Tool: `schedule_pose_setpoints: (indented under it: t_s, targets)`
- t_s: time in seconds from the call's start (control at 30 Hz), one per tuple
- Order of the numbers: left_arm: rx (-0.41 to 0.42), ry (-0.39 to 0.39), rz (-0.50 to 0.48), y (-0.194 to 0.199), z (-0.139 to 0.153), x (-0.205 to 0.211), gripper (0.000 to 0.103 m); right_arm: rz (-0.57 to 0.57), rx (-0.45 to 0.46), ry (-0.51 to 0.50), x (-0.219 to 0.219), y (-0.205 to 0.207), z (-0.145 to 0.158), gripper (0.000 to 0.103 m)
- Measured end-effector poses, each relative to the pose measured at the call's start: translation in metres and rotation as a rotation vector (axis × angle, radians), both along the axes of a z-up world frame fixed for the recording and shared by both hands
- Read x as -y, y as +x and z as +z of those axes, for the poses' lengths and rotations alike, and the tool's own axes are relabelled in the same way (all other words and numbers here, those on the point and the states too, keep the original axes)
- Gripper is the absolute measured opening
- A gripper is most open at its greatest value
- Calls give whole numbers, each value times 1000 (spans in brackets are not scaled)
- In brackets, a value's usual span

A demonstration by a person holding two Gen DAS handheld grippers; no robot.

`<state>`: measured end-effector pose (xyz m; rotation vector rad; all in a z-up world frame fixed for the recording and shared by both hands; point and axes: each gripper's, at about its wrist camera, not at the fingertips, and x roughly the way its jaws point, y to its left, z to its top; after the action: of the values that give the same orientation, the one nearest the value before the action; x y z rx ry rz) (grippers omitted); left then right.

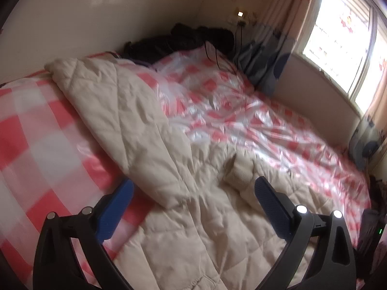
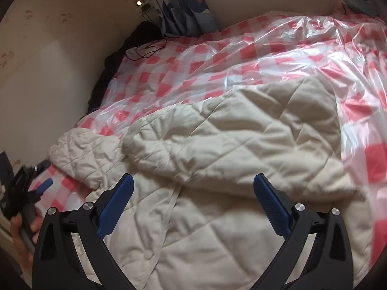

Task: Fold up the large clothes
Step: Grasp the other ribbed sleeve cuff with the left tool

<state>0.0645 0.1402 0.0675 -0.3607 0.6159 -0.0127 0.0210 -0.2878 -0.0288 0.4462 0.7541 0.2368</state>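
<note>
A large beige quilted coat (image 1: 154,159) lies spread on the bed, one sleeve (image 1: 101,101) stretching toward the wall at the upper left. My left gripper (image 1: 193,186) hovers open above the coat with nothing between its blue fingers. The right wrist view shows the same coat (image 2: 217,205) with a folded-over part (image 2: 241,140) lying across its body. Above it my right gripper (image 2: 193,181) stands wide open, holding nothing. At the left edge of that view the left gripper (image 2: 43,181) appears in a person's hand (image 2: 19,229).
The bed carries a red-and-white checked cover (image 1: 31,130) under crinkled clear plastic (image 2: 266,55). Dark clothing (image 1: 174,41) and cables lie at the head of the bed by the wall. Curtains (image 1: 261,58) and a bright window (image 1: 343,38) stand at the right.
</note>
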Motion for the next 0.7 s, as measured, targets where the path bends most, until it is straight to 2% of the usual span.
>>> schedule_pose_setpoints:
  t_s: [0.1, 0.2, 0.3, 0.37, 0.4, 0.53, 0.6, 0.7]
  targets:
    - [63, -70, 95, 10, 33, -65, 96, 21, -32, 130, -12, -24, -5, 96]
    - [102, -154, 259, 29, 60, -145, 96, 34, -29, 183, -19, -35, -7, 96]
    - [54, -205, 337, 67, 70, -214, 96, 39, -54, 213, -17, -30, -15, 96]
    - [2, -218, 373, 91, 68, -248, 96, 34, -85, 237, -15, -26, -24, 96]
    - [-13, -250, 382, 99, 64, -262, 96, 35, -96, 253, -14, -25, -29, 96]
    - [-80, -461, 371, 130, 31, -301, 96, 39, -115, 257, -17, -20, -38, 96]
    - [-110, -492, 388, 139, 19, -305, 96, 48, -123, 249, -20, -19, -41, 96]
    - [-98, -513, 369, 147, 12, -305, 94, 51, -134, 247, -21, -18, -44, 96]
